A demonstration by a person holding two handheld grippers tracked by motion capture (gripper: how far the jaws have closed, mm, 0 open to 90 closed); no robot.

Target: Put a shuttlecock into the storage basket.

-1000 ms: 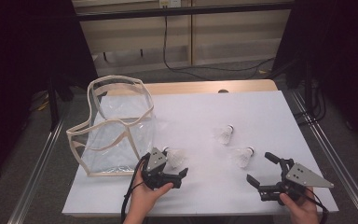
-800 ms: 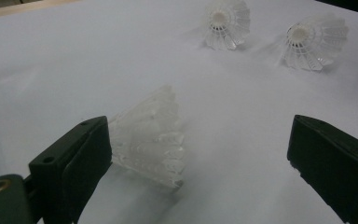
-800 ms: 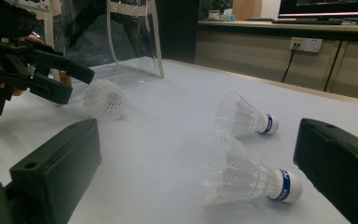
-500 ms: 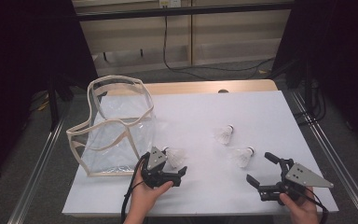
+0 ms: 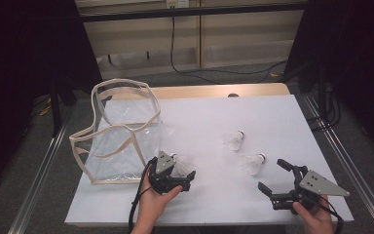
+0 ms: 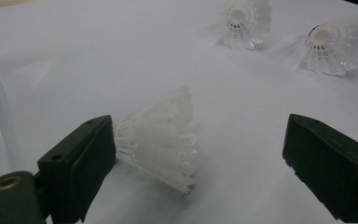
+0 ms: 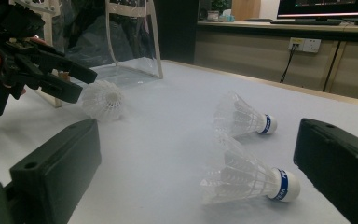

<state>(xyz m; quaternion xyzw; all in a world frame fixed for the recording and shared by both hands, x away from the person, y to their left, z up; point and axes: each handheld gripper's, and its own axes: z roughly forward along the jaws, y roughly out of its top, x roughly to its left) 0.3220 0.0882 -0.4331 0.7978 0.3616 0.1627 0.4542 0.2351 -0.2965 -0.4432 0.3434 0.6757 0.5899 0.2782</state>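
White shuttlecock [image 6: 161,140] between spread fingers of left gripper [image 5: 181,176].

Over the last second we log very little movement. The left hand-held gripper [image 5: 184,179] has crept slightly forward and to the right toward the nearest shuttlecock [image 5: 184,165], jaws spread either side of it; in the left gripper view the left jaw now sits just beside the feather skirt [image 6: 161,140], possibly touching, though we cannot tell. At the small scale of the earlier frames, we could not measure any other shift.
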